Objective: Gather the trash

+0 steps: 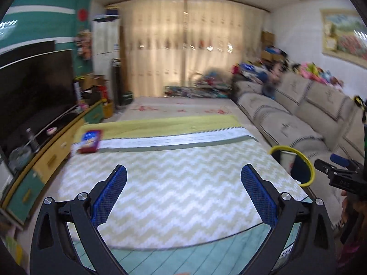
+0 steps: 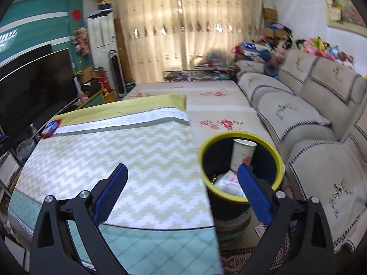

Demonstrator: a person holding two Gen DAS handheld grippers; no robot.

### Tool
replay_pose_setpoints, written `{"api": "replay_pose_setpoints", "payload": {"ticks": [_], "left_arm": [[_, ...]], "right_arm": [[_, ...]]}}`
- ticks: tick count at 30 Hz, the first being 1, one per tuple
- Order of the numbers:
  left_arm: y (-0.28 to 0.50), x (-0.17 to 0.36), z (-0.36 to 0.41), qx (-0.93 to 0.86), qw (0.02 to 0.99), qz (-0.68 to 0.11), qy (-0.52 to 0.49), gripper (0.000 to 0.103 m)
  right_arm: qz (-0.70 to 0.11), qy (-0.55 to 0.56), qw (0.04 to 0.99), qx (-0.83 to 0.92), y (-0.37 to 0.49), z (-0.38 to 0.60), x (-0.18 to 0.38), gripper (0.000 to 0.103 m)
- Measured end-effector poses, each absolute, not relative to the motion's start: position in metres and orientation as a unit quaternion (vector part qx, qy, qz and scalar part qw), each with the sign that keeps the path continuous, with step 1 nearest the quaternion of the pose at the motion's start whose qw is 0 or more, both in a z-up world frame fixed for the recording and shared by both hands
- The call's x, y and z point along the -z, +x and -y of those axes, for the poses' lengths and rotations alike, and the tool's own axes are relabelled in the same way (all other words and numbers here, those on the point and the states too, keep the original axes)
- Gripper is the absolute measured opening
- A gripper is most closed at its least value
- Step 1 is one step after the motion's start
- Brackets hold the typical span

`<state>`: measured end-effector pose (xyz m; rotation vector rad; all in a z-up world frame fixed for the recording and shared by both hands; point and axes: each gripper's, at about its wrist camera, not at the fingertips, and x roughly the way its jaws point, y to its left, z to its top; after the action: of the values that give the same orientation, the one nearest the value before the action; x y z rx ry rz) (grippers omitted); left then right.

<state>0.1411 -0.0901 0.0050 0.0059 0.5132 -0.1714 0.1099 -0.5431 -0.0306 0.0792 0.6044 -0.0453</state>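
Observation:
A black trash bin with a yellow rim point(image 2: 278, 158) stands right of the table; it holds a white paper cup point(image 2: 243, 153) and crumpled wrappers point(image 2: 227, 183). Its rim also shows in the left wrist view point(image 1: 307, 160). A red and blue snack packet point(image 1: 90, 141) lies at the table's far left, also in the right wrist view point(image 2: 51, 128). My left gripper point(image 1: 183, 192) is open and empty above the zigzag tablecloth point(image 1: 174, 183). My right gripper point(image 2: 182, 192) is open and empty, its right finger over the bin's near rim. The right gripper also shows in the left wrist view point(image 1: 337, 174).
A beige sofa point(image 2: 298, 110) runs along the right with toys on its back. A TV point(image 1: 34, 91) on a low cabinet point(image 1: 57, 151) stands at the left. A child point(image 1: 271, 80) is on the far sofa. Curtains close the back wall.

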Motion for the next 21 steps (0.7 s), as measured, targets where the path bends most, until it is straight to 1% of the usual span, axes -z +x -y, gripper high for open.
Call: {"api": "replay_pose_setpoints", "payload": {"ticks": [3, 6, 13, 21], "left_arm": [[0.116, -0.01, 0.065, 0.073, 0.968, -0.24, -0.011, 0.098], [0.101, -0.01, 0.058, 0.073, 0.97, -0.232, -0.02, 0.098], [0.087, -0.006, 0.071, 0.068, 0.97, -0.232, -0.014, 0.098], [0.085, -0.006, 0.077, 0.065, 0.97, -0.235, -0.013, 0.098]], "right_arm": [[-0.293, 0.035, 0.955, 0.025, 0.098, 0.531, 0.027, 0.093], [-0.29, 0.032, 0.956, 0.027, 0.085, 0.525, 0.026, 0.093], [-0.279, 0.034, 0.959, 0.024, 0.063, 0.525, 0.021, 0.093], [-0.273, 0.04, 0.961, 0.027, 0.06, 0.527, 0.019, 0.093]]}}
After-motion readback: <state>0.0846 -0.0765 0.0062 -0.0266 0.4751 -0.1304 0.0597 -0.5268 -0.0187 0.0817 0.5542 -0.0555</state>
